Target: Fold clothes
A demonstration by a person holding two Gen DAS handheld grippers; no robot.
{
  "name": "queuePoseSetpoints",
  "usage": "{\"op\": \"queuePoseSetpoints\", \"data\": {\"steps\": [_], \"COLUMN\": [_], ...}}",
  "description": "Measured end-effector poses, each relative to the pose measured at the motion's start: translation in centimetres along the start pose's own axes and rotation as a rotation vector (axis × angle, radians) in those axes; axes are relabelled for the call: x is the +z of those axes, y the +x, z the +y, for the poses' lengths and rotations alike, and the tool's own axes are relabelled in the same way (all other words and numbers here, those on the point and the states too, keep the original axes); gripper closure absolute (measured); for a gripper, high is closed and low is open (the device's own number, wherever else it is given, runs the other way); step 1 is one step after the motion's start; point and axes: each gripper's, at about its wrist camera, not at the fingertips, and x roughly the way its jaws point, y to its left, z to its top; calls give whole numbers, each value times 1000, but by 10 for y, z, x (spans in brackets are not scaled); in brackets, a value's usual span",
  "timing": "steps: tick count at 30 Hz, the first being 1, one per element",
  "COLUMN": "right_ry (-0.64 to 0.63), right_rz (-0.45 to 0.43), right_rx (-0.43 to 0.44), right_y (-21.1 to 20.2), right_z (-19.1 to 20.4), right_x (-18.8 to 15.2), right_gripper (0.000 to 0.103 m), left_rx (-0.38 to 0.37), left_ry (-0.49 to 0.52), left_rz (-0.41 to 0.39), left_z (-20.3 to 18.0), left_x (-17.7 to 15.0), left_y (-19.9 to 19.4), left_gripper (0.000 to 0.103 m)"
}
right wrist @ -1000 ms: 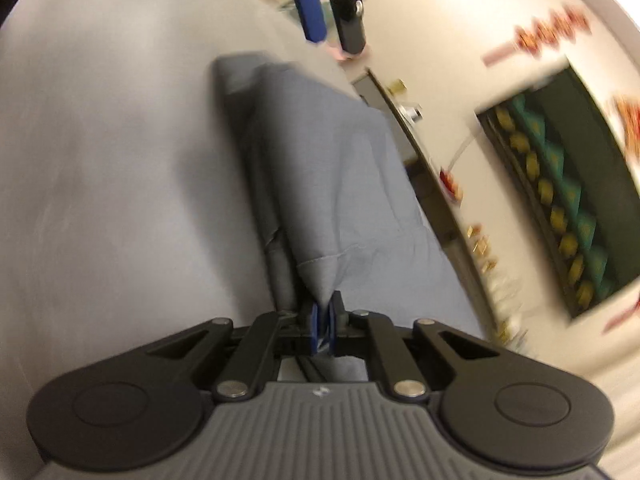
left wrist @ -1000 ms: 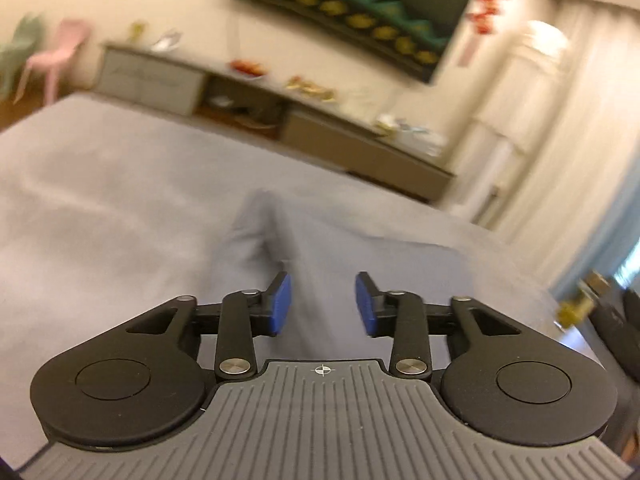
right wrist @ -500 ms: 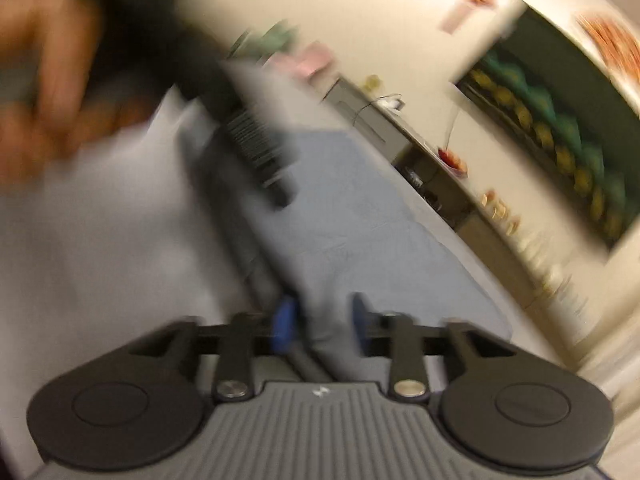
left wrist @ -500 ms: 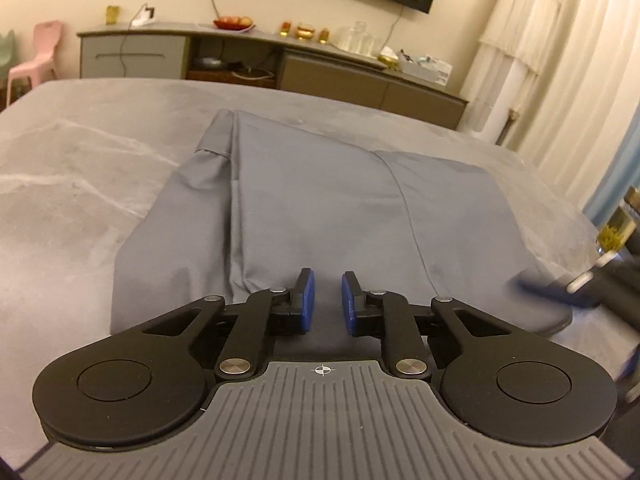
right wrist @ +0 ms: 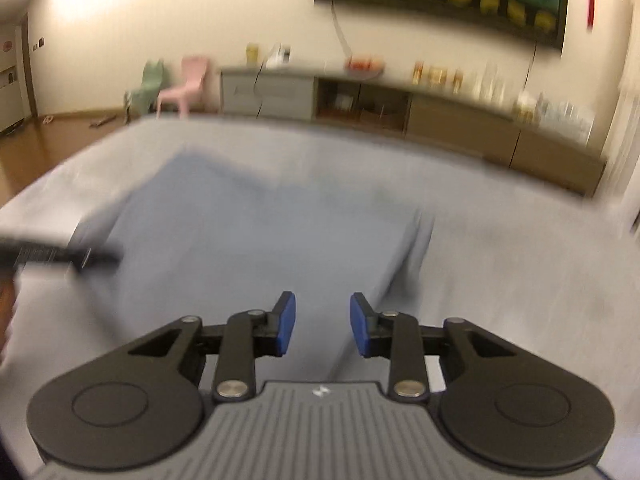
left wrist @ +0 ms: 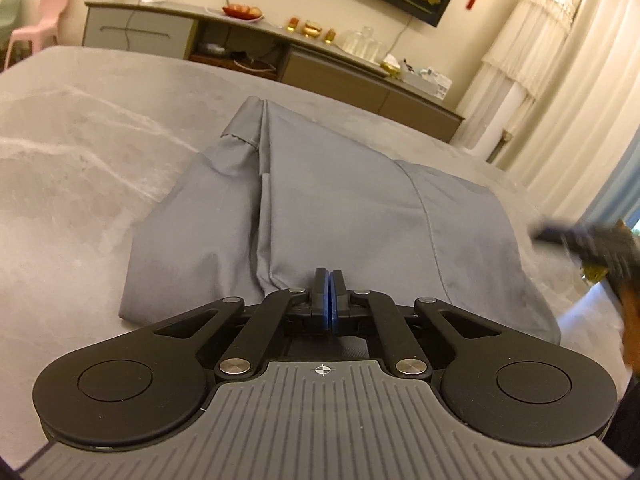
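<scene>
- A grey-blue folded garment (left wrist: 332, 216) lies flat on the grey bed (left wrist: 80, 168), about in the middle of it, with a narrow side flap spread toward the pink chair (left wrist: 38, 20).
- The left gripper (left wrist: 330, 280) sits at the garment's near edge, its blue pads pressed together; whether any cloth is caught between them cannot be told.
- The right gripper (right wrist: 322, 330) hangs over the garment's near right corner with its blue pads partly apart; its jaws have just been closing and nothing is between them.
- In the right wrist view the garment (right wrist: 256, 236) is blurred, and the left gripper (right wrist: 60, 258) shows as a dark streak at its left edge.
- Beyond the bed's far side stands a long low cabinet (left wrist: 280, 60).
</scene>
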Motion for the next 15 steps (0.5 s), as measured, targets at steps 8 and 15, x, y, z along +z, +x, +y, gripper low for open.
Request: {"op": "queuePoseSetpoints", "data": {"steps": [8, 15], "right_ry": [47, 25], "right_rz": [135, 66], "right_rx": [-41, 7], "right_y": [124, 91], "right_z": [-73, -40], "right_x": [22, 48], "right_gripper": [68, 80], "left_rx": [-2, -9], "left_ry": [11, -22], "left_rz": [13, 18], "left_z": [-3, -1], "left_x": [-1, 0], "left_y": [-2, 0], "left_gripper": [103, 103]}}
